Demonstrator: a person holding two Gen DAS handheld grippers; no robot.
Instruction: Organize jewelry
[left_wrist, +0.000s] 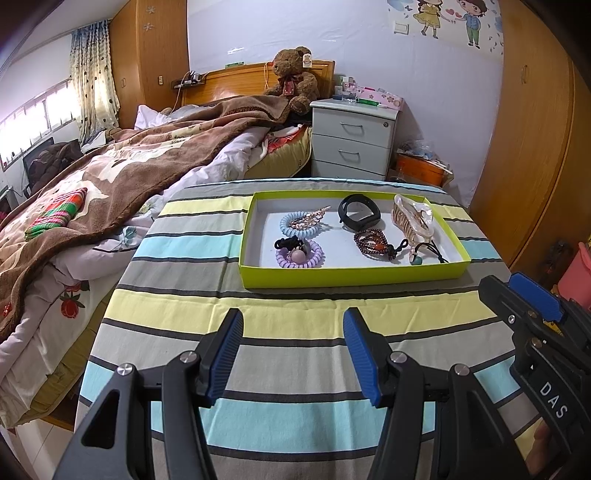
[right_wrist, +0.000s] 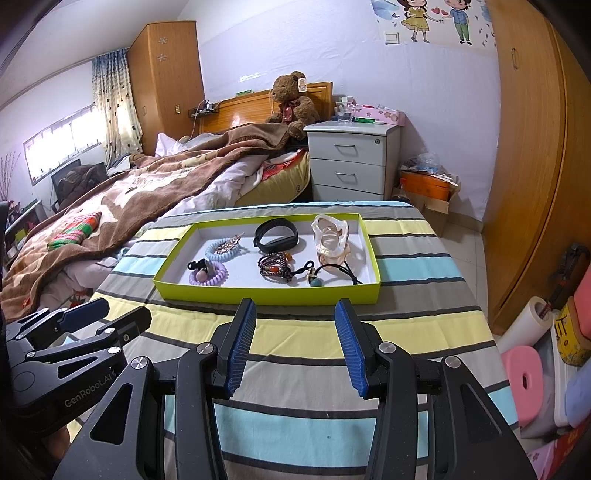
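A lime-green tray (left_wrist: 351, 275) (right_wrist: 266, 295) with a white floor sits on the striped tablecloth. In it lie a light blue spiral hair tie (left_wrist: 291, 227) (right_wrist: 223, 251) under a gold clip, a purple spiral tie (left_wrist: 299, 256) (right_wrist: 208, 277), a black wristband (left_wrist: 360, 210) (right_wrist: 275, 236), a brown bead bracelet (left_wrist: 371, 240) (right_wrist: 275, 264), a pearly claw clip (left_wrist: 412, 214) (right_wrist: 330, 240) and a black cord with a teal bead (left_wrist: 424, 254) (right_wrist: 317, 280). My left gripper (left_wrist: 293, 314) (right_wrist: 114, 314) hovers open before the tray. My right gripper (right_wrist: 295, 304) (left_wrist: 517, 295) is open beside it. Both hold nothing.
The striped cloth (left_wrist: 280, 295) covers the table to its edges. A bed with a brown blanket (left_wrist: 110, 177) lies to the left. A white nightstand (left_wrist: 352, 142) stands behind, a wooden wardrobe (right_wrist: 535, 166) to the right, with rolls and pink items (right_wrist: 524, 376) on the floor.
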